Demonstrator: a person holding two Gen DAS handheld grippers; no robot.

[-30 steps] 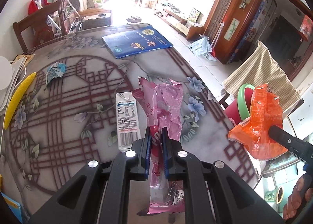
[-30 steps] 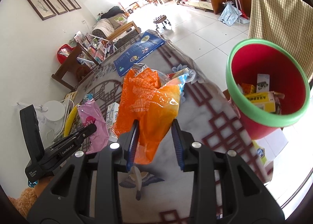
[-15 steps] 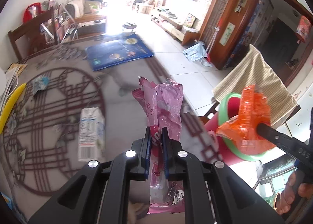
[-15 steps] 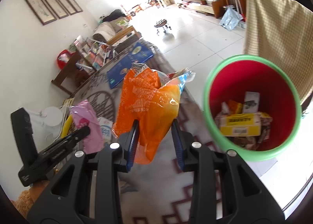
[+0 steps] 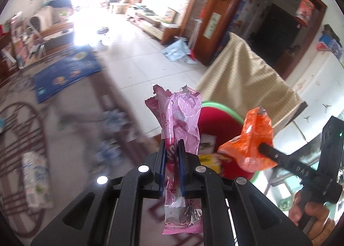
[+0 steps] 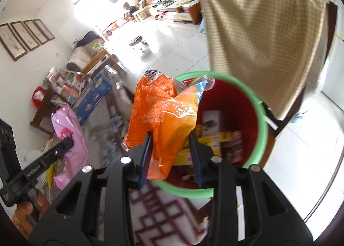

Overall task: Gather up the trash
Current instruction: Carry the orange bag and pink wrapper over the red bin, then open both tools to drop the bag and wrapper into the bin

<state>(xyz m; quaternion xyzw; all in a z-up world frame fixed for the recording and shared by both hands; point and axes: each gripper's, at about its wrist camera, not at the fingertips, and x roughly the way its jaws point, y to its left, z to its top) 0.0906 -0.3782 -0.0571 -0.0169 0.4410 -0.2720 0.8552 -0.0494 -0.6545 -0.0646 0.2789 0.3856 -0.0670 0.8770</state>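
Note:
My left gripper [image 5: 171, 149] is shut on a pink wrapper [image 5: 179, 121], which stands up between the blue pads near the table's edge. My right gripper [image 6: 171, 138] is shut on a crumpled orange bag [image 6: 163, 117], held over the near rim of the red bin with a green rim [image 6: 261, 117]. The bin [image 5: 217, 121] holds several boxes and wrappers. In the left wrist view the orange bag [image 5: 251, 145] hangs at the right, clamped by the other gripper. The right wrist view shows the pink wrapper [image 6: 68, 132] at the left.
A chair draped with a checked cloth [image 6: 258, 37] stands just behind the bin. A milk carton [image 5: 35, 179] and a blue booklet [image 5: 64, 74] lie on the patterned table [image 5: 75, 138]. A hand [image 5: 311, 218] grips the right tool.
Both grippers have swept to the right off the table's middle toward the bin, each still clamped on its wrapper. The bin now fills the right wrist view under the orange bag.

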